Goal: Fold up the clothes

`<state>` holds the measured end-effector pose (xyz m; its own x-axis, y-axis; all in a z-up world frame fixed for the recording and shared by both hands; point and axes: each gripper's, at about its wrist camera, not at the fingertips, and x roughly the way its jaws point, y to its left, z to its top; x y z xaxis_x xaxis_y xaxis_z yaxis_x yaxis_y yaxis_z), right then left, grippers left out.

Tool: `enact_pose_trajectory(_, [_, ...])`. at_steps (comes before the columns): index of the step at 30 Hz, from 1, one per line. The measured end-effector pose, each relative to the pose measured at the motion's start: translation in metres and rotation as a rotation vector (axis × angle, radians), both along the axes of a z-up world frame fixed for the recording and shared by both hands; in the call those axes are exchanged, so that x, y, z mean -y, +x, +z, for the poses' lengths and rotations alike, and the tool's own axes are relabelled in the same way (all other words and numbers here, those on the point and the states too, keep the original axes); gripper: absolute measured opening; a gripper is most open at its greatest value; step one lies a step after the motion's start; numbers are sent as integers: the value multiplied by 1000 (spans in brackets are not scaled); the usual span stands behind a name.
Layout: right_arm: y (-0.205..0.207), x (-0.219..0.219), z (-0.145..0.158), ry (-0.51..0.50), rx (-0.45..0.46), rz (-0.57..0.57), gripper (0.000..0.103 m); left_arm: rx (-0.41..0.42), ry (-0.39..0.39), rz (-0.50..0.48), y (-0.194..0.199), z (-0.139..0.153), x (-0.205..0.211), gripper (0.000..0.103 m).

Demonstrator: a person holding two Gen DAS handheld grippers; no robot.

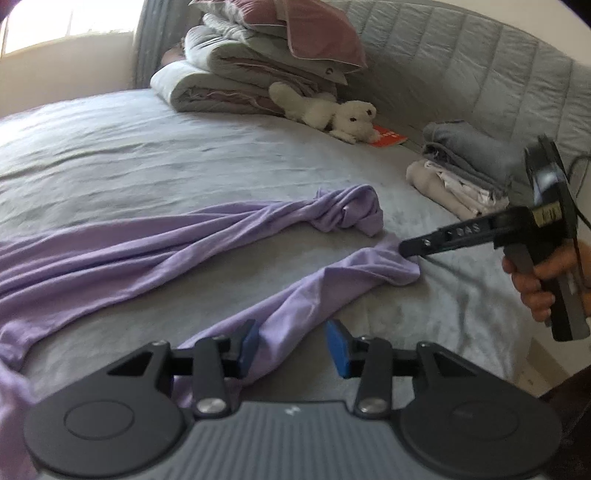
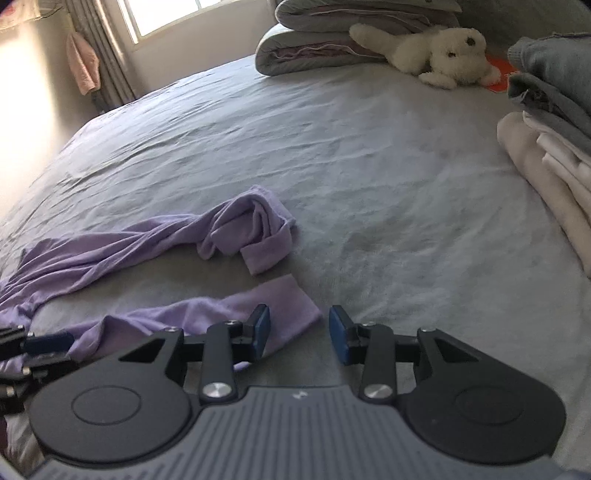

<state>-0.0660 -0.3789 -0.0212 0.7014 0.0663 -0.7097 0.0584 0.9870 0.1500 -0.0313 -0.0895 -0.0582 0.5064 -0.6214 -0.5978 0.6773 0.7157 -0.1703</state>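
A: On the grey bed lies the purple garment, long and twisted, its two narrow ends pointing toward the folded pile. The near end runs between the spread jaws of the left gripper; nothing is pinched there.

B: And the right gripper?

A: Its own camera shows the jaws standing apart, the flat cuff just beside the left finger. The left camera shows its tip down at that cuff, but not whether it grips.

B: So how should the step go?

A: Probably the cloth wants spreading flat first. The right gripper should close on the cuff edge only, the left on the strip nearer the body, then both draw apart low over the bed so the twist comes out without dragging the sheet.

B: What does each view add?

A: The left view alone shows the person's hand and the pillows. The right view alone shows the window, the pink towel, and the cuff lying flat.
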Motion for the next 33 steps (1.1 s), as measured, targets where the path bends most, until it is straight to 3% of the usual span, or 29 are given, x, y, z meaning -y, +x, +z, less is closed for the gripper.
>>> enact_pose_trajectory(2, [4,-2,0,2,2,-1,33,35,21,-8,-1,-4,9,40])
enact_pose_trajectory(3, [6,-2,0,3,3,-1,10,49,33,-6,-1,-6,12,30])
enact_pose_trajectory(4, [8,-3,0,3,4,-2,3,61,44,-2,-2,-7,15,22])
enact_pose_trajectory(5, [9,-4,0,4,4,-2,3,69,50,3,-2,-7,17,10])
enact_pose_trajectory(6, [11,-5,-1,5,5,-3,3,73,52,9,-2,-6,17,6])
enact_pose_trajectory(11, [2,1,16,-21,53,-16,3,134,-15,-13,-18,11,5,4])
enact_pose_trajectory(15, [-21,7,35,-59,91,-8,3,135,-63,-117,-38,15,-7,4])
enact_pose_trajectory(18, [-37,9,36,-85,73,3,3,118,-38,-187,-56,7,-10,4])
enact_pose_trajectory(23, [-45,6,16,-160,-35,50,2,96,25,-236,-74,-9,-5,4])
enact_pose_trajectory(27, [-43,1,-1,-191,-104,83,3,68,22,-238,-70,-7,-5,7])
enact_pose_trajectory(29, [-42,3,-1,-178,-103,77,3,46,10,-239,-68,-6,-8,15])
enact_pose_trajectory(33, [-38,12,2,-114,-86,41,21,32,-6,-264,-69,0,-16,28])
